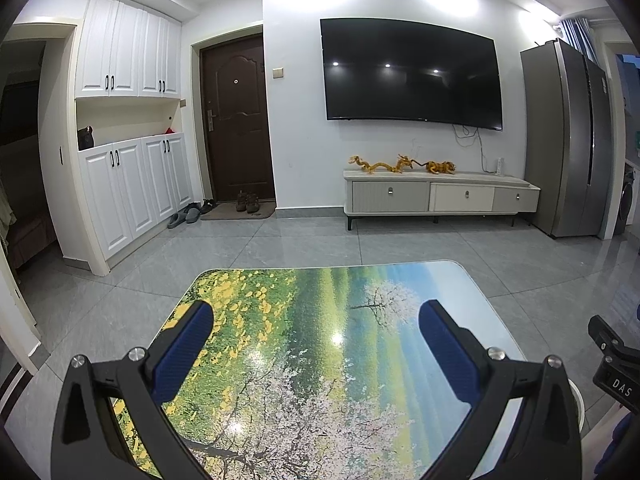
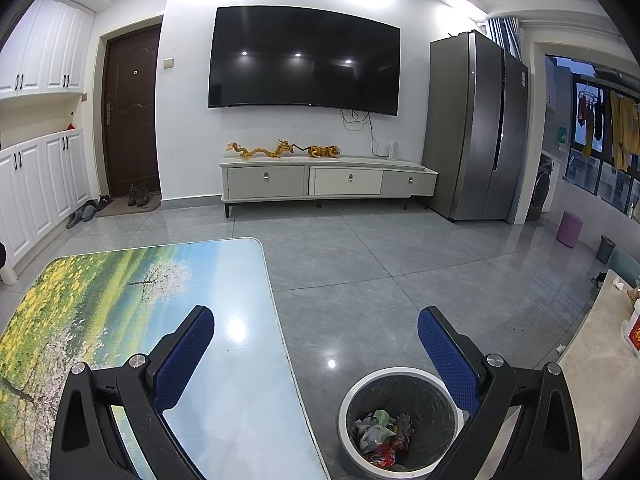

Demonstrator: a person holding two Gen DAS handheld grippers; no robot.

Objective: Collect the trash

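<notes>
A round bin [image 2: 400, 376] with a white rim stands on the floor beside the table's right edge. Crumpled wrappers and paper [image 2: 380, 436] lie in its bottom. My right gripper [image 2: 316, 322] is open and empty, held above the bin and the table edge. My left gripper [image 1: 316, 318] is open and empty above the table [image 1: 320, 292], whose top bears a printed landscape with blossom trees. No loose trash shows on the table top. The right gripper's body [image 1: 614, 364] shows at the right edge of the left wrist view.
Grey tiled floor [image 2: 400, 272] lies ahead. A TV console [image 2: 328, 180] with golden figurines stands under a wall TV. A fridge [image 2: 476, 128] is at the right, a marble counter [image 2: 600, 360] at the near right, and white cabinets [image 1: 132, 184] and a door at the left.
</notes>
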